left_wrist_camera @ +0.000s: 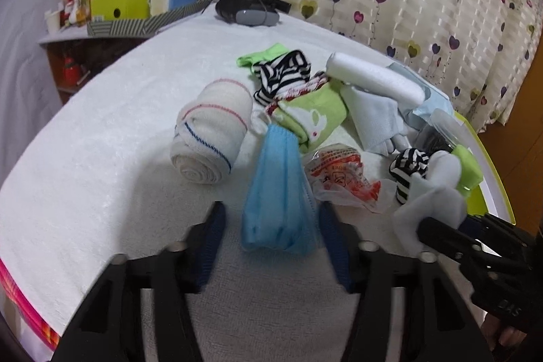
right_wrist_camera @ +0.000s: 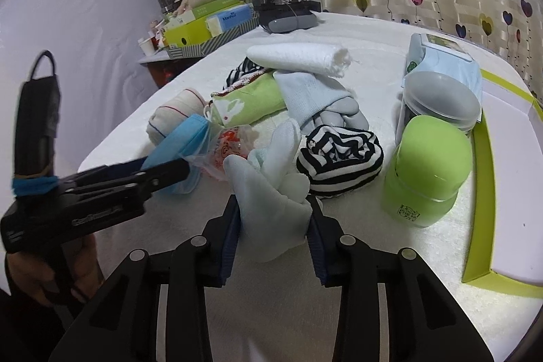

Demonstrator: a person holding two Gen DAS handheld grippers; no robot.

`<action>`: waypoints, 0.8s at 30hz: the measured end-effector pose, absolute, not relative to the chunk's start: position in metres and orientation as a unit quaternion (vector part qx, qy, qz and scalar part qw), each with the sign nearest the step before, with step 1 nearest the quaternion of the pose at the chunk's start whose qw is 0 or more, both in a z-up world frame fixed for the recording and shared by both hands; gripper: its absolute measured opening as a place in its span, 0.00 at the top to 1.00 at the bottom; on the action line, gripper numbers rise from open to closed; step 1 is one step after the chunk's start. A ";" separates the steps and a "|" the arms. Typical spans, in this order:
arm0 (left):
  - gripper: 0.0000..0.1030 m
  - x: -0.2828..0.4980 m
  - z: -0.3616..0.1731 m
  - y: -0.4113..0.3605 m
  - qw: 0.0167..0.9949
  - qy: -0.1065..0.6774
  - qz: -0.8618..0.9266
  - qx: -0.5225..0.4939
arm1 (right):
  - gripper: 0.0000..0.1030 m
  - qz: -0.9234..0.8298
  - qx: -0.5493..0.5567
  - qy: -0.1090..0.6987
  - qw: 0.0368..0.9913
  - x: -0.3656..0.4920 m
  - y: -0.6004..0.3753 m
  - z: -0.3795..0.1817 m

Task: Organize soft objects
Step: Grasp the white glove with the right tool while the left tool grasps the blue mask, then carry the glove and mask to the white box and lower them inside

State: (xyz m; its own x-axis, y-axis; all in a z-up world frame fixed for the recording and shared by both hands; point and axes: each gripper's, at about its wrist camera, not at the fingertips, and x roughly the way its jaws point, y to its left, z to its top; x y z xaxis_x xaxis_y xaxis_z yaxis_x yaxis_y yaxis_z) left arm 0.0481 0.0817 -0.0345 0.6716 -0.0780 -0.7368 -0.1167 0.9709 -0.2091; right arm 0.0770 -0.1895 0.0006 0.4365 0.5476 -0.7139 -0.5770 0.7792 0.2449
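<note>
A folded blue face mask (left_wrist_camera: 278,192) lies on the white towel (left_wrist_camera: 101,158) between the fingers of my left gripper (left_wrist_camera: 271,206). The right pad touches it and a gap shows at the left pad, so this gripper is open. The left gripper (right_wrist_camera: 183,167) also shows in the right wrist view, reaching over the mask (right_wrist_camera: 180,138). My right gripper (right_wrist_camera: 274,202) is shut on a bunched pale blue cloth (right_wrist_camera: 271,192), with both pads pressing it. A black-and-white striped sock (right_wrist_camera: 339,158) sits just behind that cloth.
The pile holds a rolled bandage (left_wrist_camera: 210,131), a green rabbit-print cloth (left_wrist_camera: 312,114), a printed plastic packet (left_wrist_camera: 339,175) and a white roll (left_wrist_camera: 373,77). A green-capped bottle (right_wrist_camera: 427,172), a grey-lidded jar (right_wrist_camera: 441,104) and a green-edged white box (right_wrist_camera: 509,158) stand right. A headset (left_wrist_camera: 247,9) lies far back.
</note>
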 end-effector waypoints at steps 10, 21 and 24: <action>0.84 0.038 -0.026 0.071 0.913 0.394 0.016 -0.106 | 0.63 0.333 -0.009 0.401 0.853 0.071 -0.199 0.008; 0.85 0.018 0.002 0.060 0.927 0.361 0.013 -0.096 | 0.63 0.332 -0.003 0.378 0.864 0.061 -0.210 0.025; 0.85 0.014 0.011 0.055 0.932 0.351 0.009 -0.090 | 0.63 0.331 -0.003 0.368 0.869 0.059 -0.213 0.033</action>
State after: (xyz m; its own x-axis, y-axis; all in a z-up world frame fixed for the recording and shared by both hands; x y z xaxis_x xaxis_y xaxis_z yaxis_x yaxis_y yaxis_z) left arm 0.0144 0.0545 0.0106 0.7538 -0.0459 -0.6555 -0.0809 0.9835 -0.1619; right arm 0.0586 -0.2135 0.0325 0.5104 0.5723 -0.6418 -0.5774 0.7812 0.2375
